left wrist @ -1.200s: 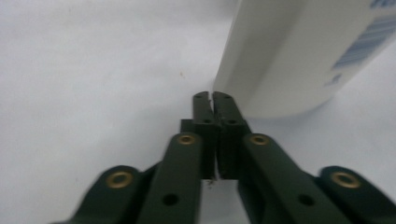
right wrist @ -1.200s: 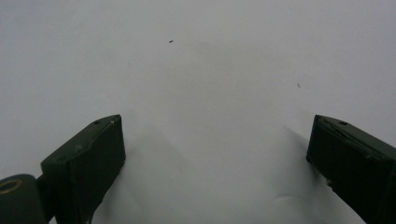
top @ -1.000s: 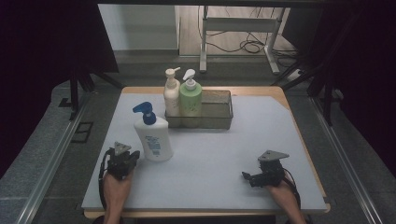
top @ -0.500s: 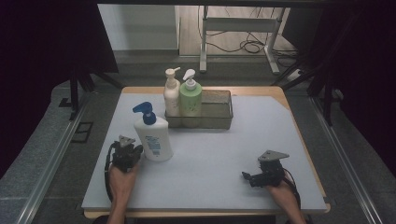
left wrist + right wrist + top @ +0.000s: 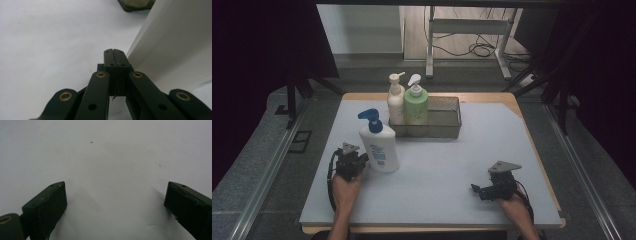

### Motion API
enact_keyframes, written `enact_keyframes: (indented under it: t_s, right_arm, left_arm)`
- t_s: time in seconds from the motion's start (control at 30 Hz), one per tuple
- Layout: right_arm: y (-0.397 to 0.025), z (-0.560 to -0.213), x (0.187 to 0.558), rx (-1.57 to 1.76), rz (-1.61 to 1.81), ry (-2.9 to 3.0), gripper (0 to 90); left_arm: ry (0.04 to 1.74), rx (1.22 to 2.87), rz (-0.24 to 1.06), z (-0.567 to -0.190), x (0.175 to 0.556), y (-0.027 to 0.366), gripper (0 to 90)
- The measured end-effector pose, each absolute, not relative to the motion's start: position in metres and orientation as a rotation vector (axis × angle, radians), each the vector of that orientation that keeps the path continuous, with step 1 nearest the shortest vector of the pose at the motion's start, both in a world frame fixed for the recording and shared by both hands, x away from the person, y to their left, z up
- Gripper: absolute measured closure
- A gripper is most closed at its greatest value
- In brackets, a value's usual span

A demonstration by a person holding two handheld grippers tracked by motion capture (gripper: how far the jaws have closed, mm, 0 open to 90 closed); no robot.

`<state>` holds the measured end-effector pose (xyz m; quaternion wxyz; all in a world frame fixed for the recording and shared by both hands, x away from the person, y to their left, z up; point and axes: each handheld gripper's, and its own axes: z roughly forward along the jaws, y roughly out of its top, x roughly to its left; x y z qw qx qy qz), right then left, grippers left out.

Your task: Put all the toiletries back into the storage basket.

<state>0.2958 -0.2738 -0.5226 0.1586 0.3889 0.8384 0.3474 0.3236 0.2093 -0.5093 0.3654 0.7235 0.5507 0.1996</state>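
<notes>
Left gripper [image 5: 353, 163] sits with its jaws pressed fully together, empty, its tips just beside the lower left flank of the white lotion bottle [image 5: 379, 150], which stands upright on the near-left part of the table [image 5: 442, 190]. Right gripper [image 5: 484, 190] rests well apart at the near right, jaws spread wide over bare surface.

The likely hazard is a nudge: with the jaws closed, any push rightward would slide or tip the tall bottle, and its blue pump head [image 5: 370, 120] makes it top-heavy. Opening the jaws this close could also knock its side.

The bottle looks like smooth, glossy plastic with rounded shoulders and a flat, broad face, slippery for hard black jaws. Farther off, a cream bottle [image 5: 395, 102] and a green one [image 5: 416, 105] stand in the left end of a translucent rectangular tray [image 5: 447, 120]. The tabletop is matte and pale.
</notes>
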Motion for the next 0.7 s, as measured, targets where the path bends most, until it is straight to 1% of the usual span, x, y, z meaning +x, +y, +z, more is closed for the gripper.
enact_keyframes:
  t_s: [0.37,0.7]
  right_arm:
    - [-0.274,-0.523,0.296,1.112,0.994,2.397,4.2]
    - [-0.274,-0.523,0.296,1.111,0.994,2.397,4.2]
  left_arm:
    - [1.365,1.896,0.488,-0.51,0.335,0.199,89.2]
    - [1.308,1.928,0.45,-0.509,0.341,0.178,89.2]
